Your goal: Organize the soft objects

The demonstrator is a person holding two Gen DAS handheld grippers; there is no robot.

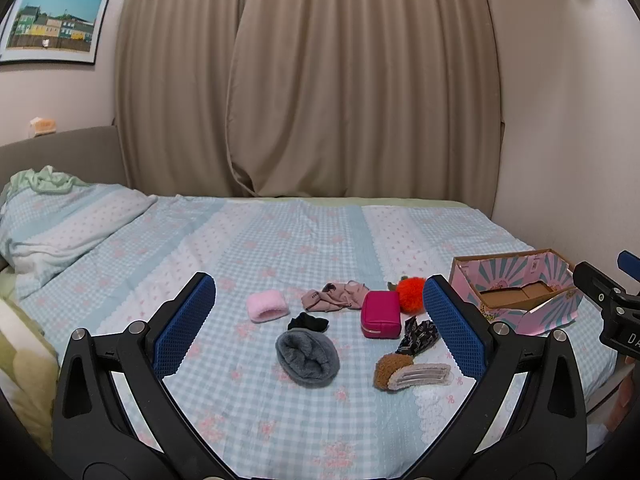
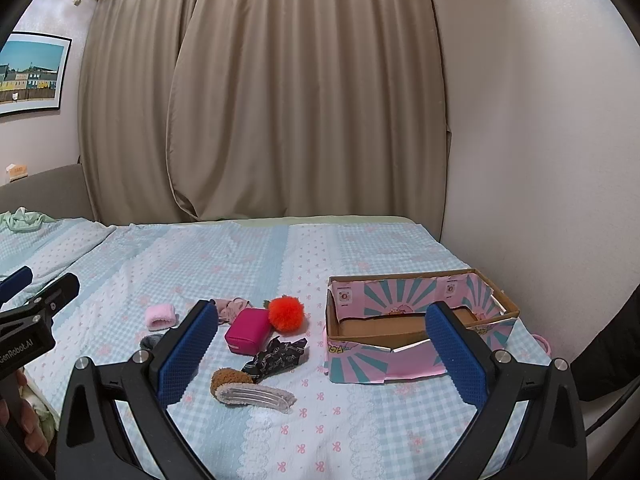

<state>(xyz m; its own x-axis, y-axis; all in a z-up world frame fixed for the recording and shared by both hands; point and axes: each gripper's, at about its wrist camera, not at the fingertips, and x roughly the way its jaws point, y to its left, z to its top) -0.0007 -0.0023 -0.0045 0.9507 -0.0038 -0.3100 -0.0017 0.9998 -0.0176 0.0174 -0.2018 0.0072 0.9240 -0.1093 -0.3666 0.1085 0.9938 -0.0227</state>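
On the bed (image 1: 304, 232) I see the pink box (image 2: 416, 356), only bare cardboard inside. Left of it lie the soft items, like the grey hat (image 1: 307, 359) and magenta pouch (image 2: 248, 330). My left gripper (image 1: 320, 320) and right gripper (image 2: 324, 352) are both spread wide, holding nothing.

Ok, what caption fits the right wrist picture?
Open tongs hover over bed, soft toys beside an empty pink box.

We look across a bed (image 1: 280, 240) spread with a pale blue gingham quilt, its grey upholstered headboard (image 1: 60, 152) at left. Beige curtains (image 1: 304, 80) hang closed behind it. A framed print of coloured houses (image 1: 52, 20) hangs on the pinkish wall (image 2: 540, 140).
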